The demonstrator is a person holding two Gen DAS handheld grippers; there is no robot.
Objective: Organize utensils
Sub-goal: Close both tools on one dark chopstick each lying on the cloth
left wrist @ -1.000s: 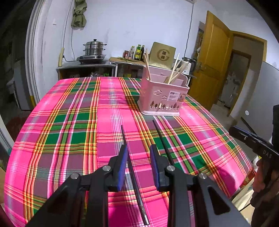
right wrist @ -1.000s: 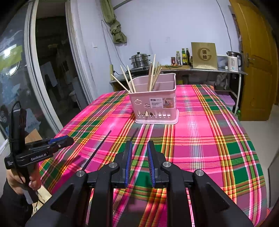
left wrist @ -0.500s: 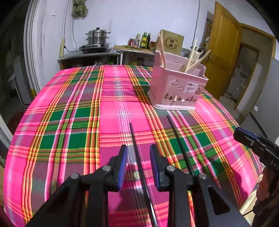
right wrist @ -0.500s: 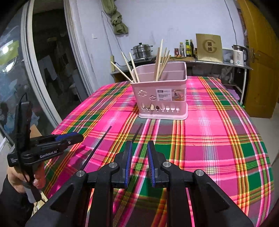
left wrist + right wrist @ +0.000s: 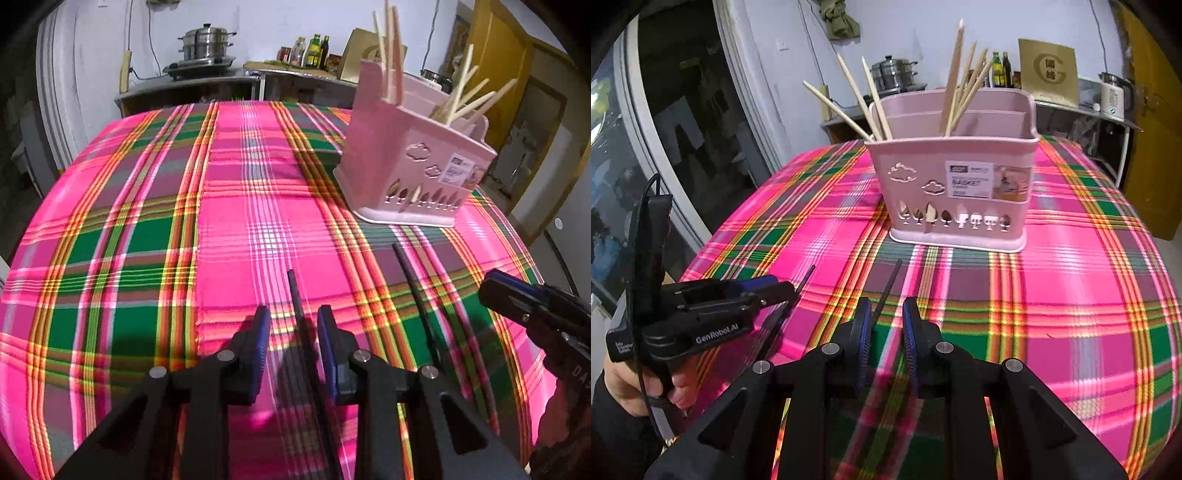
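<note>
Two black chopsticks lie on the plaid cloth [image 5: 229, 206], side by side but apart, both pointing toward the pink basket [image 5: 956, 192]. Each sits in line with one gripper, which reads as a two-handed pickup, one stick per hand.

Nearest in the left wrist view, the left gripper [image 5: 293, 343] has its blue pads parted a little, with the left chopstick [image 5: 295, 295] running up the gap between them. No pad looks pressed on it, so I judge it straddled, not held. The jaws are only narrowly apart, probably because a thin stick needs little room and a small gap keeps it centred.

In the right wrist view the right gripper [image 5: 886, 332] is set the same way, a narrow gap with the right chopstick [image 5: 888, 286] lined up in it and passing under the left pad's tip. Whether that pad touches the stick I cannot tell; nothing looks clamped. Both tools tilt down toward the cloth, which suits reaching a thing that lies flat.

Farther off, the basket stands upright near the table's far half, well clear of the sticks. Pale wooden chopsticks [image 5: 956, 74] already lean out of its compartments, fanned against the walls because they are taller than the basket. That is likely where the black pair belongs.
</note>
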